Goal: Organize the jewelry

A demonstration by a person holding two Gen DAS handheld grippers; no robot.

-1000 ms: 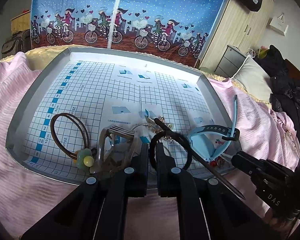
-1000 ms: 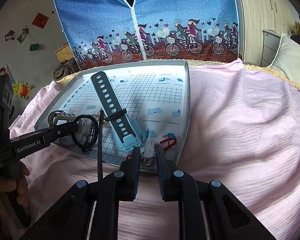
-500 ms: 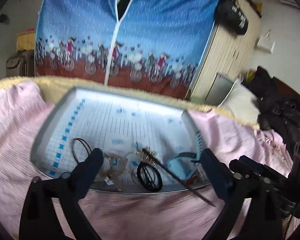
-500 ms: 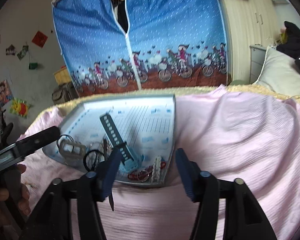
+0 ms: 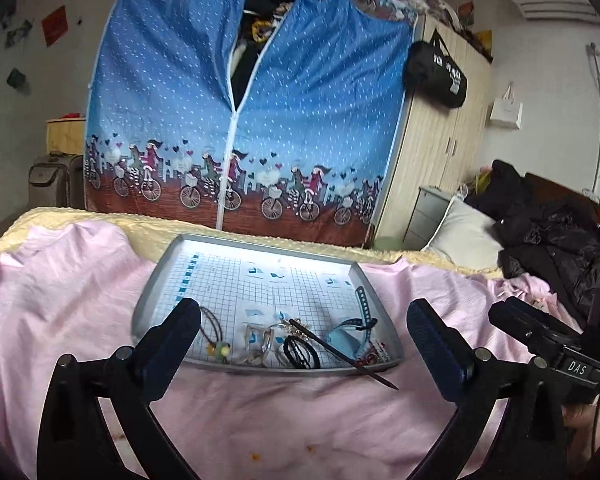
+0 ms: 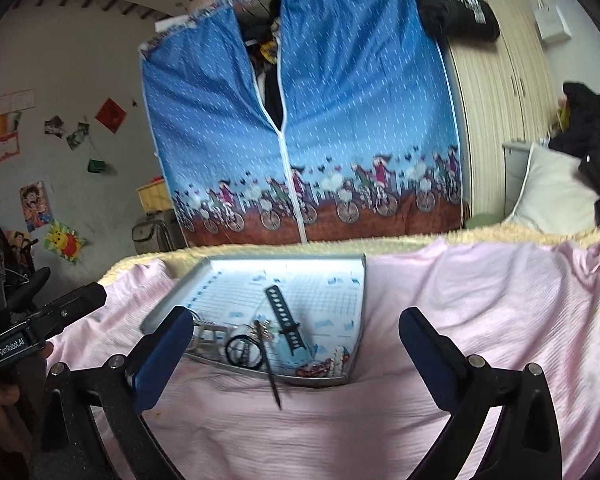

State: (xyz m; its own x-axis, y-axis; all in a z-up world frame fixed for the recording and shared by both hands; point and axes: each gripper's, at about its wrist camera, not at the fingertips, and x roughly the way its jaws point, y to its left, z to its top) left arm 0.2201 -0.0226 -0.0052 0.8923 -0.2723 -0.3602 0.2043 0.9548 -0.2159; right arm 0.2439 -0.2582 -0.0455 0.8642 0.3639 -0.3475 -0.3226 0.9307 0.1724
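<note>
While both my grippers hang above the pink blanket [image 5: 60, 280], my left gripper [image 5: 304, 344] has its fingers spread wide and empty; my right gripper [image 6: 296, 344] is also wide apart, holding nothing; the jewelry lies at the near edge of the grey tray [image 5: 156, 276]: a black hair tie [image 5: 300, 354], a blue watch [image 5: 346, 336], a dark hair stick [image 5: 340, 350] poking over the rim.

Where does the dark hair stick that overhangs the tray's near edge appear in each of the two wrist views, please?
Left wrist view: the hair stick lies lower centre-right, its tip past the tray rim, pointing lower right.
Right wrist view: the hair stick lies lower centre, nearly vertical, its tip on the pink bedding.
Shared landmark: the black hair tie just left of it.
</note>
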